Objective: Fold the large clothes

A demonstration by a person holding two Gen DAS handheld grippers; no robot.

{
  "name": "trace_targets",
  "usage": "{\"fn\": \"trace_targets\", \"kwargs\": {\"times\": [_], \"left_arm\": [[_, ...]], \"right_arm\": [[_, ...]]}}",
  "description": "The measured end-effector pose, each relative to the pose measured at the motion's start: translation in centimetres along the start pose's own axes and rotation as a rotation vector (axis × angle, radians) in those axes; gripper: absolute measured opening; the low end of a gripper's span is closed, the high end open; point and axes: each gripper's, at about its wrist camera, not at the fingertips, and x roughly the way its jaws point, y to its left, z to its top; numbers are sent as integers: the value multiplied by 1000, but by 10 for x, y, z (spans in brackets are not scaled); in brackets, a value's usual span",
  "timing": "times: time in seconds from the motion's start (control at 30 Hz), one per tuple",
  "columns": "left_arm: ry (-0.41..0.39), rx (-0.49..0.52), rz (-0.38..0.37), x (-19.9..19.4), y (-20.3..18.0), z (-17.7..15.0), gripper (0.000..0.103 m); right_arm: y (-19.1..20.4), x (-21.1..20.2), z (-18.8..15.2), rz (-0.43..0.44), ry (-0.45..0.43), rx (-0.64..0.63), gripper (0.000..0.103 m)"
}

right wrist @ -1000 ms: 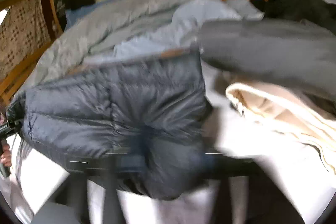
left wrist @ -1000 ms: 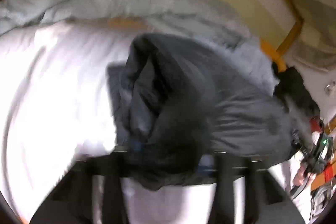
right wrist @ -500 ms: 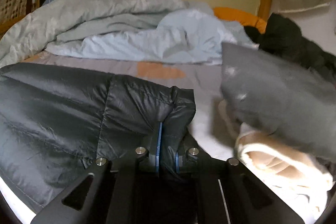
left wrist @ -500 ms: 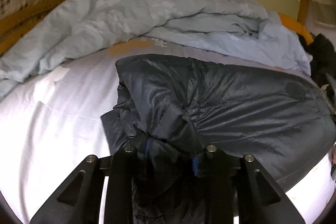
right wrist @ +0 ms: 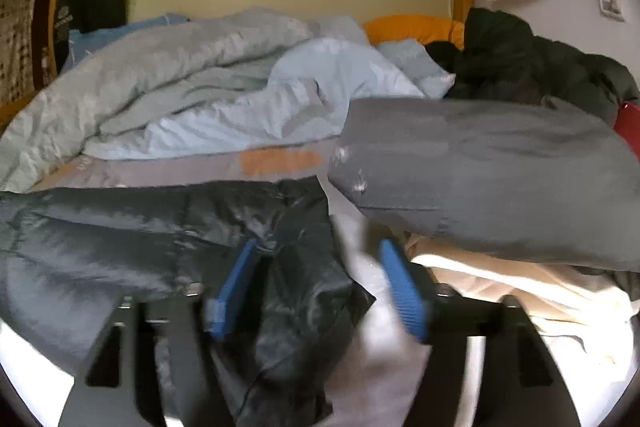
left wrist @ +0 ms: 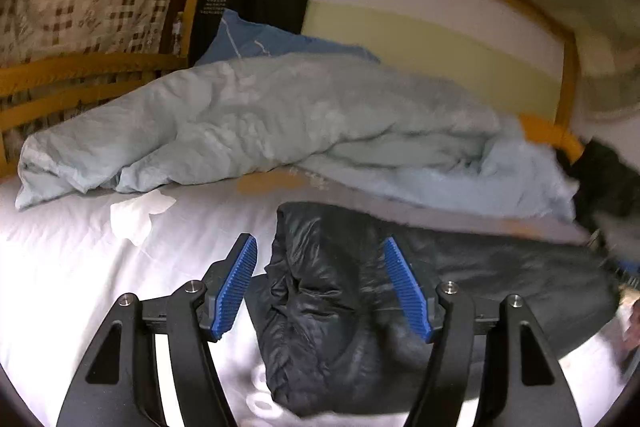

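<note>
A dark grey puffer jacket [left wrist: 460, 275] lies spread on the white bed sheet [left wrist: 80, 259]. In the left wrist view its crumpled left end sits between the blue pads of my left gripper [left wrist: 320, 287], whose jaws are opening and no longer press the fabric. In the right wrist view the jacket [right wrist: 120, 239] stretches to the left, and its right corner lies between the blue pads of my right gripper [right wrist: 316, 287]. Those jaws are also opening, and the cloth hangs loose beside the left pad.
A rumpled pale blue duvet [left wrist: 280, 123] lies across the back of the bed against the wooden frame [left wrist: 80, 83]. At the right sit a folded grey garment [right wrist: 500, 179] on cream cloth [right wrist: 520, 283], and a dark heap of clothes [right wrist: 528, 63] behind.
Both grippers were shut on the jacket's ends and have let go, their jaws spreading wide. The jacket has dropped flat onto the sheet, and both views have drawn back slightly.
</note>
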Motion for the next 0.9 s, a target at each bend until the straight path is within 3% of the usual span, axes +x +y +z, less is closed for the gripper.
{"fn": "trace_targets", "kwargs": {"times": [0.07, 0.13, 0.23, 0.3, 0.37, 0.43, 0.53, 0.63, 0.7, 0.77, 0.83, 0.87, 0.9], "left_arm": [[12, -13, -49, -9, 1, 1, 74], [51, 12, -24, -9, -2, 0, 87], [124, -34, 30, -3, 6, -3, 88], [158, -142, -44, -2, 22, -4, 88], [196, -232, -85, 2, 33, -8, 88], [267, -228, -84, 13, 34, -14, 88], [391, -107, -31, 33, 13, -28, 87], [454, -105, -120, 44, -1, -44, 86], [455, -94, -125, 48, -4, -48, 85], [469, -96, -140, 54, -4, -51, 79], [477, -114, -158, 56, -3, -55, 57], [477, -104, -164, 57, -6, -55, 50], [471, -83, -163, 54, -10, -54, 34]], "right_arm": [[4, -19, 1, 14, -32, -12, 87], [8, -32, 1, 29, -45, -21, 87], [2, -47, -4, 24, -29, 56, 87], [-12, -53, -14, 57, -10, 152, 87], [-21, -54, -21, 63, 3, 170, 88], [-28, -48, -28, 75, 31, 169, 88], [-37, -27, -39, 247, 131, 242, 88], [-30, -11, -47, 456, 225, 304, 88], [-20, -4, -50, 422, 236, 261, 88], [-16, 0, -55, 292, 216, 259, 88], [-15, 1, -63, 299, 216, 321, 87], [-11, 3, -66, 322, 231, 322, 69], [-5, 4, -66, 354, 233, 284, 42]]}}
